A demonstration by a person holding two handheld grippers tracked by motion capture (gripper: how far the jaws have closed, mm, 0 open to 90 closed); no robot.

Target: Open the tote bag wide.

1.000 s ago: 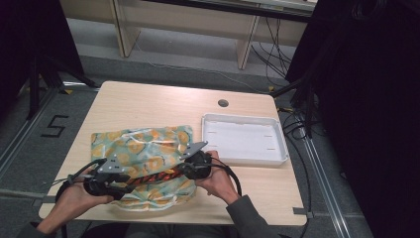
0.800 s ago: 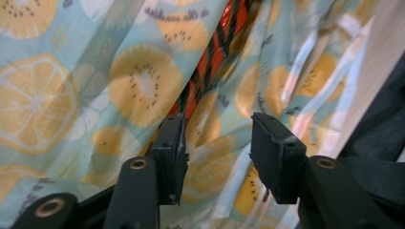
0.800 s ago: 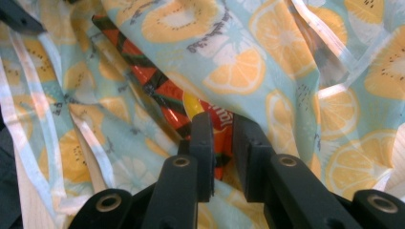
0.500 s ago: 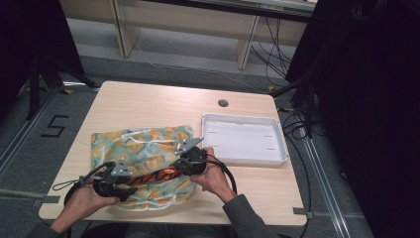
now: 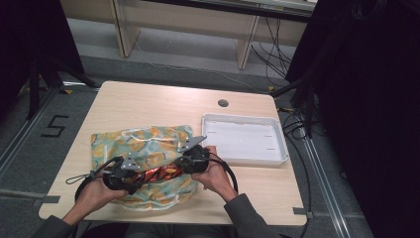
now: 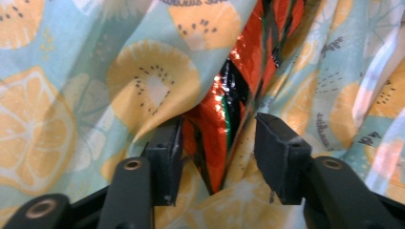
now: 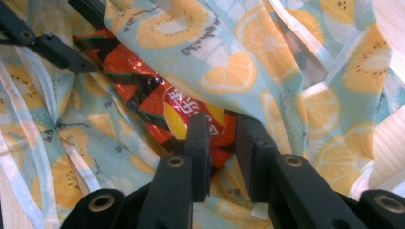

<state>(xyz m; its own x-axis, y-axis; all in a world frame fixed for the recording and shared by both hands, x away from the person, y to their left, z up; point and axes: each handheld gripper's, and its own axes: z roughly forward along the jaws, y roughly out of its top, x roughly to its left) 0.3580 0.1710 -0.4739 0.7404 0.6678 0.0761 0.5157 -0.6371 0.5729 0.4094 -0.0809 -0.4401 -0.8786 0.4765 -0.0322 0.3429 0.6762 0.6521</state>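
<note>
- The fruit-print cloth bag (image 5: pixel 141 148) lies flat on the near left part of the wooden table (image 5: pixel 148 101); everything below is placed from this bag.
- It is pale blue with orange slices and kiwi halves, with white straps running over it.
- At the bag's near left edge, the person's left hand (image 5: pixel 96 191) holds the left gripper (image 5: pixel 131 178), which points right, in toward the bag's middle.
- A black cable (image 5: pixel 81 177) loops out left of that gripper, past the bag's left edge.
- In the left gripper view the left gripper (image 6: pixel 217 143) has its jaws spread apart, one on each side of the red foil packet (image 6: pixel 234 90), which stands up out of a fold in the bag cloth. Neither pad presses the foil.
- In the high view the red foil packet (image 5: pixel 158 173) lies across the bag's near half, between the two grippers, partly under the cloth.
- In the right gripper view the red foil packet (image 7: pixel 162 105) runs on a slant from upper left to the jaws, with a yellow and white label patch, and cloth folded over its upper side.
- The right gripper (image 7: pixel 222 143) has its jaws drawn close, pinching the packet's end.
- At the bag's near right corner, the right hand (image 5: pixel 218 173) holds the right gripper (image 5: pixel 190 158), pointing left.
- Just right of the bag, apart from it, sits a white tray (image 5: pixel 277 148).
- Beyond the bag's far right corner, a small round hole (image 5: pixel 223 103) shows in the table top.
</note>
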